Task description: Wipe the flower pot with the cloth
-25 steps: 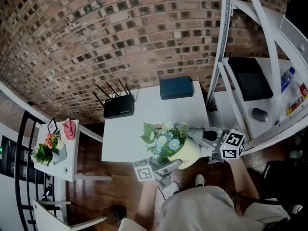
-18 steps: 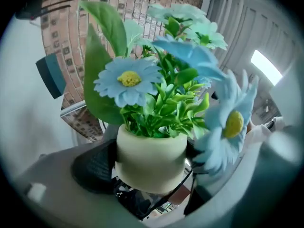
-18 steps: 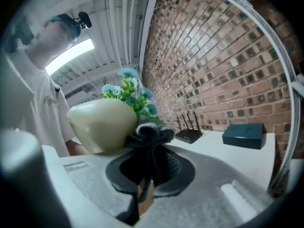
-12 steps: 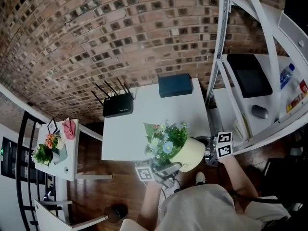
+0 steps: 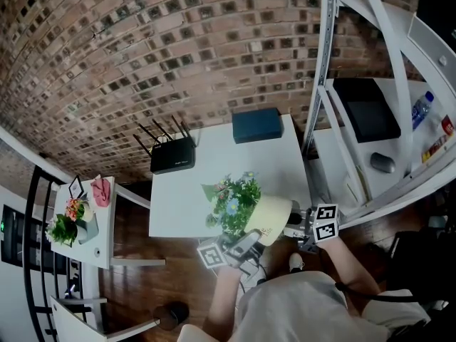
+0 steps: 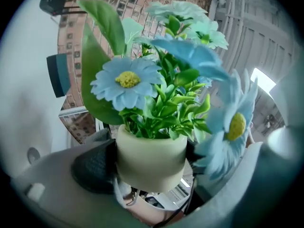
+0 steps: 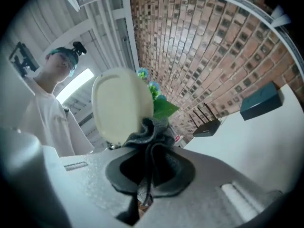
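The cream flower pot [image 5: 273, 216] with blue and white flowers [image 5: 231, 199] is held off the table, tilted so its flowers lean left. My left gripper [image 5: 240, 246] is shut on the pot [image 6: 151, 158], one black pad [image 6: 95, 167] pressing its side. My right gripper [image 5: 293, 224] sits just right of the pot's base. In the right gripper view it [image 7: 147, 170] is shut on a bunched dark grey cloth [image 7: 151, 136], whose tip lies against the edge of the pot's flat underside [image 7: 121, 106].
The white table [image 5: 206, 177] carries a black router [image 5: 173, 155] and a dark teal box [image 5: 258, 125] at its far edge. A white shelf frame [image 5: 322, 84] rises at the right. A small side table [image 5: 103, 237] with another plant stands at the left.
The pot has been raised and tipped further, its flowers swinging left. My right gripper with the cloth has come down and left, in to the pot's base.
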Available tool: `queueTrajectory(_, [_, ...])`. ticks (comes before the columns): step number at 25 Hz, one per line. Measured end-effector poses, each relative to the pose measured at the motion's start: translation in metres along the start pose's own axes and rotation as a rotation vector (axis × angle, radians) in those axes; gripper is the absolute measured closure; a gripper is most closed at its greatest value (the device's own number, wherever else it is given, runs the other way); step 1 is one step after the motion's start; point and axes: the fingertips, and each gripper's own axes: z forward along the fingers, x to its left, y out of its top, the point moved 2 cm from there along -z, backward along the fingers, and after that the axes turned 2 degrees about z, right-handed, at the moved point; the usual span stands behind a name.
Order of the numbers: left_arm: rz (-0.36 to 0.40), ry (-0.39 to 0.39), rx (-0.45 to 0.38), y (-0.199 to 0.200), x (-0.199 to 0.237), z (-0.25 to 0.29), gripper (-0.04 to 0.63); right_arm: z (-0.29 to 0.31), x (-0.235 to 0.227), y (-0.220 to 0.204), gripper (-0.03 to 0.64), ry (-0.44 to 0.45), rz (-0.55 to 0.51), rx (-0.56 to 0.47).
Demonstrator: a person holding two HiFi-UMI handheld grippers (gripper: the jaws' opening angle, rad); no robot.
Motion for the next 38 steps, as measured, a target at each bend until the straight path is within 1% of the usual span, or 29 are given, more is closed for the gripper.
queueTrajectory(2, [0.027,0.056,-0.027,0.007,0.008,-0.001,0.106,0.007,0.007,-0.012,0.617,-0.005,-0.028,0.050])
queueTrajectory(5, [0.080,0.143,-0.055,0.016,0.020,-0.002,0.106,0.014,0.016,-0.019,0.617,-0.045,-0.062,0.078])
queueTrajectory(7, [0.116,0.199,-0.073,0.020,0.028,-0.004,0.106,0.017,0.021,-0.021,0.617,-0.072,-0.112,0.110])
queueTrajectory(10, [0.153,0.258,-0.089,0.027,0.038,-0.009,0.107,0.021,0.041,-0.019,0.617,-0.061,-0.202,0.167])
queueTrajectory(12, [0.164,0.287,-0.087,0.030,0.044,-0.014,0.107,0.022,0.059,-0.011,0.617,-0.043,-0.267,0.177])
queueTrajectory(14, [0.175,0.309,-0.072,0.030,0.050,-0.019,0.107,0.019,0.076,0.007,0.617,-0.044,-0.336,0.156])
queueTrajectory(17, [0.203,0.332,-0.021,0.024,0.054,-0.024,0.108,0.012,0.092,0.044,0.617,-0.100,-0.450,0.115])
queueTrajectory(19, [0.212,0.327,0.027,0.016,0.054,-0.026,0.108,0.005,0.092,0.069,0.617,-0.158,-0.511,0.090])
queueTrajectory(20, [0.208,0.310,0.054,0.010,0.053,-0.026,0.107,0.000,0.089,0.081,0.617,-0.189,-0.534,0.079])
queueTrajectory(23, [0.191,0.226,0.130,-0.007,0.042,-0.022,0.109,-0.017,0.065,0.104,0.617,-0.306,-0.567,0.075])
queueTrajectory(25, [0.183,0.165,0.162,-0.015,0.031,-0.019,0.109,-0.030,0.042,0.108,0.617,-0.376,-0.534,0.086])
queueTrajectory(28, [0.154,0.097,0.148,-0.017,0.019,-0.017,0.109,-0.043,0.008,0.095,0.617,-0.428,-0.443,0.096])
queueTrajectory(31, [0.095,0.032,0.076,-0.010,0.010,-0.015,0.109,-0.045,-0.018,0.066,0.617,-0.441,-0.365,0.138])
queueTrajectory(33, [0.072,0.008,0.026,-0.002,0.007,-0.011,0.109,-0.039,-0.025,0.039,0.617,-0.423,-0.329,0.186])
queueTrajectory(35, [0.066,0.012,-0.016,0.007,0.007,-0.007,0.109,-0.026,-0.020,0.014,0.617,-0.374,-0.306,0.234])
queueTrajectory(38, [0.090,0.064,-0.051,0.021,0.015,-0.003,0.109,-0.004,0.005,-0.016,0.617,-0.267,-0.308,0.303])
